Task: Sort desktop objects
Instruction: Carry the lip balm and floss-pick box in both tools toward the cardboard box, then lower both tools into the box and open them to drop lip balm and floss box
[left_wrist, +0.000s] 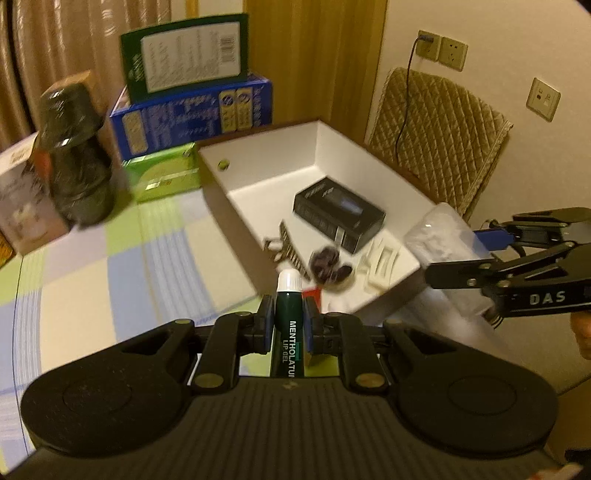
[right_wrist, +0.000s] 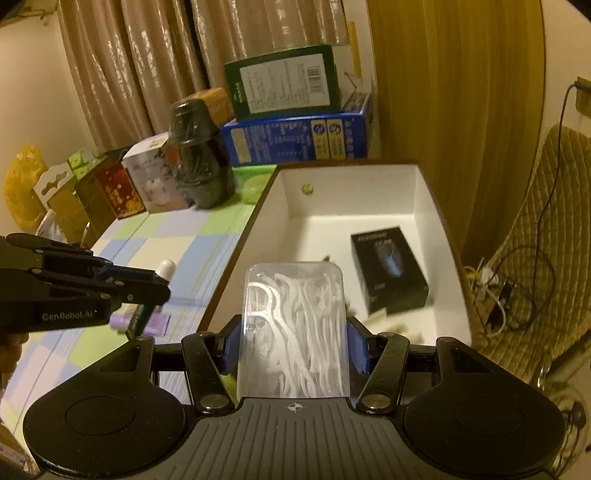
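Clamped between our left fingers (left_wrist: 288, 325) sits one lip gel tube (left_wrist: 289, 325), white cap pointing forward, hanging just short of the white box's (left_wrist: 295, 147) near corner. Our right fingers (right_wrist: 293, 347) are closed on one clear case of floss picks (right_wrist: 293, 332), held over the box's near edge. To do this step well, we judge each item should travel fully past the rim and down low before the fingers part, so neither bounces out; the two grippers are close, so we would drop one at a time. Inside the box we count one black carton (left_wrist: 338, 214), one comb (left_wrist: 291, 251), one dark hair tie (left_wrist: 327, 264) and one white clip (left_wrist: 380, 266); other small pieces are too blurred to count.
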